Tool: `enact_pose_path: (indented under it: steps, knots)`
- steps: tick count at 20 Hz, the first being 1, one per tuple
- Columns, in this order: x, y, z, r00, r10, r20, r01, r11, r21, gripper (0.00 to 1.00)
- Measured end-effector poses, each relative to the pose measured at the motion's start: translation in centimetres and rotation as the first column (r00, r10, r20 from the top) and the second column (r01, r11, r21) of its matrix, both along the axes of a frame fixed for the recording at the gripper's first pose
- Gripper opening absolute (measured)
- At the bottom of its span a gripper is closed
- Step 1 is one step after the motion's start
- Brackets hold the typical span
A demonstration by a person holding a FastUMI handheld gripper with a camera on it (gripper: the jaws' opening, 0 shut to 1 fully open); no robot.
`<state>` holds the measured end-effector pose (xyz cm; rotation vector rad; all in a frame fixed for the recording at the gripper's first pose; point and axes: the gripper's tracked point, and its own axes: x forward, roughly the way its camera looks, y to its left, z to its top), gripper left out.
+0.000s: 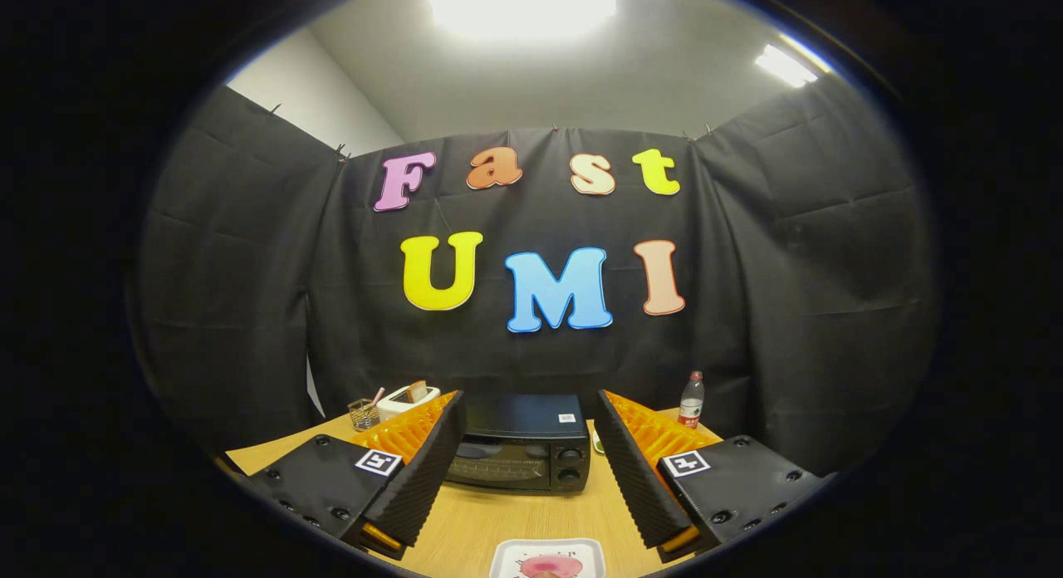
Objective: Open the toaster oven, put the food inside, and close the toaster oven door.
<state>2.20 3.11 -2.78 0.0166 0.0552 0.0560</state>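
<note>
Wood bench (498, 520) in draped booth | toaster oven (519, 445) at 12 o'clock beyond claw (527, 499), door shut | claw released, fingers wide, nothing held | food (550, 567) on plate (507, 555) at 6, looks soft/light: grip sides gently | door stiff, take top edge.

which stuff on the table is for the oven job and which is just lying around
For the job: toaster oven, door shut; food on the white plate; gripper, fingers open, holding nothing.
Lying about: water bottle, white toaster, small wire basket.
</note>
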Motion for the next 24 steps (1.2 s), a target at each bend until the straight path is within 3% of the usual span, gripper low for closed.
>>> enact_pose_path:
  steps: [12, 24]
  knots:
    - [9.0, 7.1, -5.3, 0.99, 0.105, -0.09, -0.101, 0.994, 0.048, 0.98]
    - [17.2, 9.3, -13.7, 0.967, 0.068, -0.247, -0.054, 0.997, 0.063, 0.98]
